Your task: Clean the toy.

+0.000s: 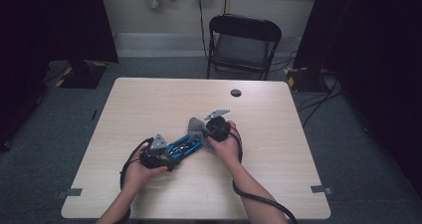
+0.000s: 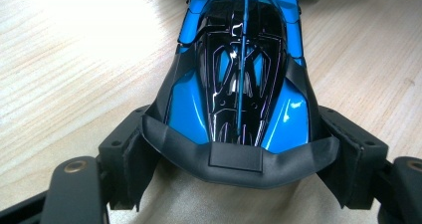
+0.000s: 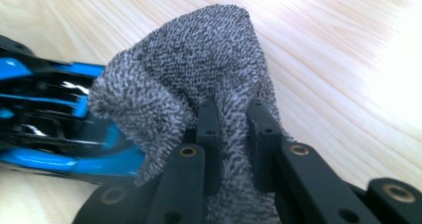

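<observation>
Left gripper point(image 2: 234, 159) clamps blue toy car point(image 2: 241, 69) by its end, right gripper point(image 3: 234, 129) pinches grey cloth point(image 3: 199, 64) against the car's other end; no legible writing.

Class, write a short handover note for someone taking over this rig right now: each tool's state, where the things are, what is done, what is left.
Left tool: clamped on one end of the blue toy car, steadying it on the table.
Right tool: shut on a bunched grey cloth, which sits at the car's other end.
Done: car gripped, cloth picked up and brought to the car.
Left: probably wiping the car's body with the cloth; how much has been wiped cannot be told.
</observation>
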The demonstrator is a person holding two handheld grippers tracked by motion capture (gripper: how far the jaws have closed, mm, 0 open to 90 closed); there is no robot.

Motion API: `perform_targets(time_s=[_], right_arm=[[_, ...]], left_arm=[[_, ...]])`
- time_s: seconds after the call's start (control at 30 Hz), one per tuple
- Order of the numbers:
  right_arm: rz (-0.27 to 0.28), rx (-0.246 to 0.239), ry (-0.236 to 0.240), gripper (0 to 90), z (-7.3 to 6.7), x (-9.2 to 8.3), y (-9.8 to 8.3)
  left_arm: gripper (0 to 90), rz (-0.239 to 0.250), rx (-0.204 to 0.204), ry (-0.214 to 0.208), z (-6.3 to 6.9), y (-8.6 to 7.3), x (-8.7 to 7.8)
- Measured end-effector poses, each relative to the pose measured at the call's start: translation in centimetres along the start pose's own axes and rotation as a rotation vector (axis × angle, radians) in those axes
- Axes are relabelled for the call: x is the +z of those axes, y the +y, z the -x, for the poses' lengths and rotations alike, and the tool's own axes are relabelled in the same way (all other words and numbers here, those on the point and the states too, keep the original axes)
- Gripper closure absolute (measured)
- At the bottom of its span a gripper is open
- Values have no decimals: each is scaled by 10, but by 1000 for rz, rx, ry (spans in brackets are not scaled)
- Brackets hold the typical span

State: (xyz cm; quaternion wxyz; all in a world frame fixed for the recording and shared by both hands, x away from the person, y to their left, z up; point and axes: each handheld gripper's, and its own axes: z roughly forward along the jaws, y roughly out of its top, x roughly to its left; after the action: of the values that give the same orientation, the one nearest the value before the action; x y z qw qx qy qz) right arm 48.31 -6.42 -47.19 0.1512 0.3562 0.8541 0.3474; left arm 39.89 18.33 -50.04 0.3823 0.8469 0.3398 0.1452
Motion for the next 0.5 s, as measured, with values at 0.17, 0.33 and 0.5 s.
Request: perform_targets(time_s=[0.17,0.33,0.5], right_arm=[[-3,33,-11,788,7,-5,-3],[-9,39,-44,787,16,-17,-11],[11,44,-42,786,25,-35,-26]], left_arm=[[242,-1,1,-1,0,0,0],[242,0,0,1,0,0,0],[235,-4,4,5,0,-1,-1]])
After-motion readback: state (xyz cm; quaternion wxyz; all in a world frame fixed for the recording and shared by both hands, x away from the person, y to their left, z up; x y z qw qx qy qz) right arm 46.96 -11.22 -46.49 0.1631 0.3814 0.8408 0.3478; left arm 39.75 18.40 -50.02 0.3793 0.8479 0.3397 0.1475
